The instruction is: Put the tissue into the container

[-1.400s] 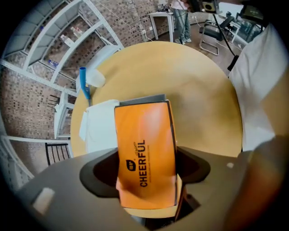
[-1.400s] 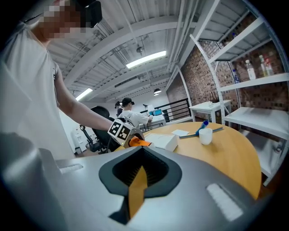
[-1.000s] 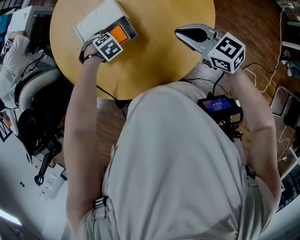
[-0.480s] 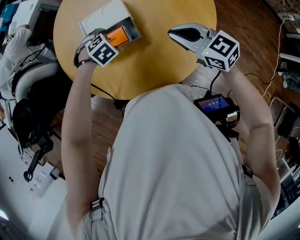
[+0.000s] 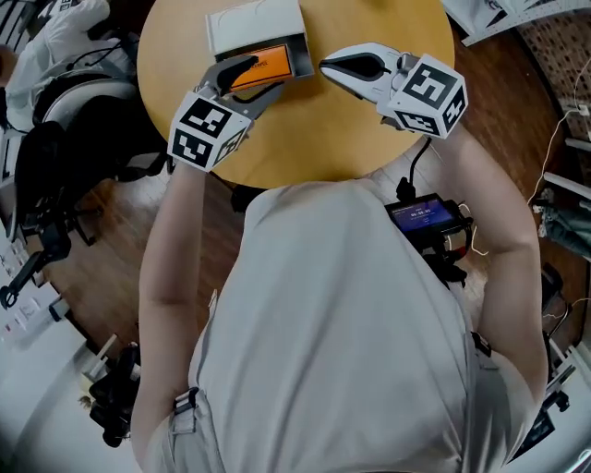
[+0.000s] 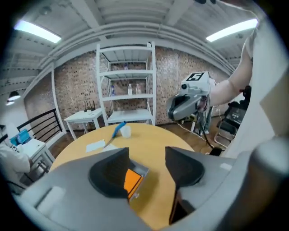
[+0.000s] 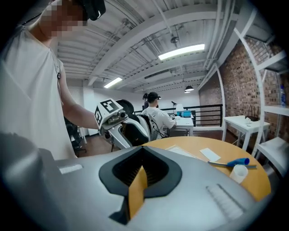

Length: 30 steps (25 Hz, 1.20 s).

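Observation:
A white container (image 5: 254,20) stands open on the round yellow table (image 5: 314,129), with an orange tissue pack (image 5: 275,61) lying inside it. My left gripper (image 5: 266,74) hovers over the container's near edge. Its jaws are apart and closing, and no pad touches anything. In the left gripper view the orange pack (image 6: 132,180) shows in the container (image 6: 143,170), beyond the gap of the left gripper (image 6: 146,155). My right gripper (image 5: 323,66) hangs just right of the container with its tips together and nothing held. In its own view the right gripper (image 7: 143,150) faces the left gripper's marker cube (image 7: 108,113).
A blue pen (image 6: 118,129), a small white cup (image 6: 125,131) and paper sheets (image 6: 95,145) lie at the table's far side. A white shelf (image 6: 126,85) stands beyond. A seated person in white (image 5: 55,37) and black chairs (image 5: 55,166) are at the left.
My left gripper has drawn back from the container toward me and to the right. The right gripper has stayed shut in roughly the same place. The head view has shifted.

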Available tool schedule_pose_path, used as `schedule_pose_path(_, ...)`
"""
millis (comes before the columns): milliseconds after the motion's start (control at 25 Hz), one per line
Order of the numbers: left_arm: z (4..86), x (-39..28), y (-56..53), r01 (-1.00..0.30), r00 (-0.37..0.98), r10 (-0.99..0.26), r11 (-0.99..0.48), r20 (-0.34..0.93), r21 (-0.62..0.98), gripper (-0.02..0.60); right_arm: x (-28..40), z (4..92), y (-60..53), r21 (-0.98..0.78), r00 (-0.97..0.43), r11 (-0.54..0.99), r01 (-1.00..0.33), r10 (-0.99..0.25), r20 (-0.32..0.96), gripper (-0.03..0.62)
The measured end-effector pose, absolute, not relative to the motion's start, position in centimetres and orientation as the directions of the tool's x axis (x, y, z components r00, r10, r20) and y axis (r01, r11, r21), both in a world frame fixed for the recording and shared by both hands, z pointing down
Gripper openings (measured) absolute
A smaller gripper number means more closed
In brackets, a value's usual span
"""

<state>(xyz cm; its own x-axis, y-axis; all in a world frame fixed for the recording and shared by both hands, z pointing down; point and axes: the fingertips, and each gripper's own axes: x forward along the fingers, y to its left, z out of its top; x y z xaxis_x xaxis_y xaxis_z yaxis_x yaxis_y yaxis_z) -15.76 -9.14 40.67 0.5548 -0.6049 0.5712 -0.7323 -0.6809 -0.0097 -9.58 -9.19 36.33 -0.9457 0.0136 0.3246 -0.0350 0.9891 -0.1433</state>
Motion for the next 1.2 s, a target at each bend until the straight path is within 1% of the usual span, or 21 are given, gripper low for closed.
schedule_pose_path(80,39.7,-15.7,-7.9,-0.758,0.574,-0.661,-0.652,0.484,0.009,0.219,-10.9,35.6,-8.7,-0.128,-0.948,0.992,0.001,0.041,0.314,0.002)
schedule_pose_path(240,37.6,-15.7,-5.4,-0.799,0.588,-0.742,-0.594,0.321,0.092,0.184,-12.3,34.7,-7.2,-0.115,-0.952,0.992,0.055,0.086,0.294,0.001)
schedule_pose_path(360,36.8,-15.8,-4.3,-0.812,0.582,-0.775,-0.572,0.245,0.116,0.142,-12.8,34.5,-5.9,-0.117,-0.953,0.988,0.097,0.126,0.274,0.001)
schedule_pose_path(400,36.7,-16.0,-4.1,-0.818,0.574,-0.785,-0.564,0.232,0.113,0.117,-12.8,34.5,-5.5,-0.119,-0.954,0.986,0.113,0.141,0.264,0.000)
schedule_pose_path(480,36.7,-16.5,-3.9,-0.832,0.555,-0.805,-0.544,0.211,0.110,0.047,-12.8,34.6,-4.8,-0.120,-0.956,0.984,0.133,0.159,0.247,0.000)
schedule_pose_path(560,36.5,-16.8,-3.8,-0.840,0.543,-0.817,-0.531,0.195,0.114,0.000,-12.7,34.7,-4.5,-0.120,-0.958,0.984,0.135,0.160,0.238,0.001)
schedule_pose_path(1000,35.3,-16.0,-4.1,-0.827,0.562,-0.808,-0.553,0.179,0.101,0.000,-11.7,33.8,-4.9,-0.147,-0.975,0.983,0.109,0.134,0.176,0.000)
schedule_pose_path(1200,35.3,-15.6,-4.1,-0.821,0.570,-0.802,-0.560,0.179,0.109,0.002,-11.4,34.0,-5.2,-0.142,-0.977,0.985,0.097,0.122,0.176,0.000)
